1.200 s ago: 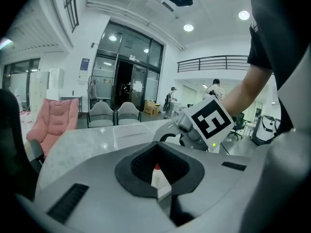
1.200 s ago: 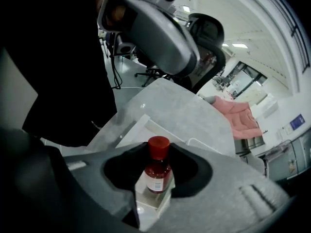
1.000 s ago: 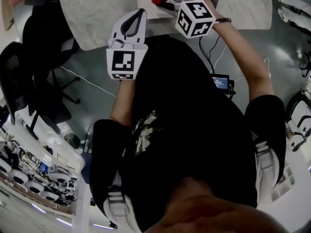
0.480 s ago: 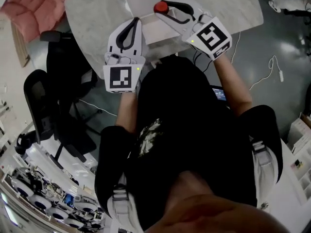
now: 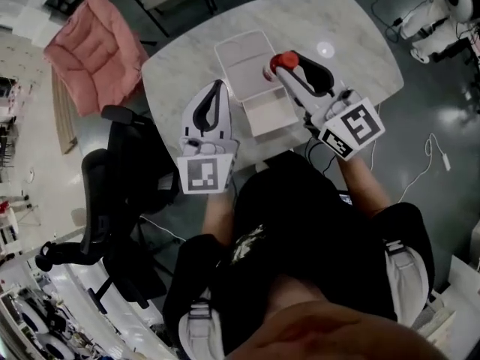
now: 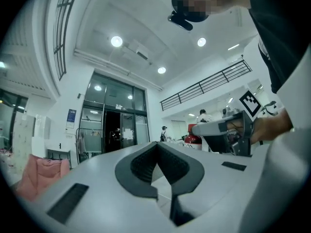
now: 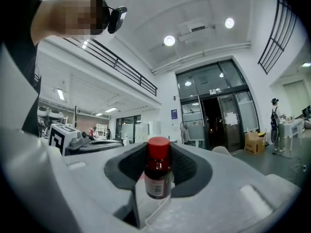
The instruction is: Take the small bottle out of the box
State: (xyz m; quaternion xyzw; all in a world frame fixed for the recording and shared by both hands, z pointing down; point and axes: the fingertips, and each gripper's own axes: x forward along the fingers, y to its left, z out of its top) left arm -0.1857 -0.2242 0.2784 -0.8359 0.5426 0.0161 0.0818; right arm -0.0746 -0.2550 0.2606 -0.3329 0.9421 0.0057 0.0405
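Small bottle (image 7: pixel 157 174) clamped upright in right gripper (image 5: pixel 280 64), upper centre of head view, clear above the box (image 5: pixel 262 117) — extraction looks done. Left gripper (image 5: pixel 217 87) closed, empty. Next — set it on table (image 5: pixel 352 43).

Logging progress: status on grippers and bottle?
Left gripper shut, empty. Right gripper shut on small dark red-capped bottle, held clear of open white box. Nothing in the way.

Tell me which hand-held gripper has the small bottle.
The right hand-held gripper: the red-capped small bottle sits clamped between its jaws. The left hand-held gripper has its jaws together, empty.
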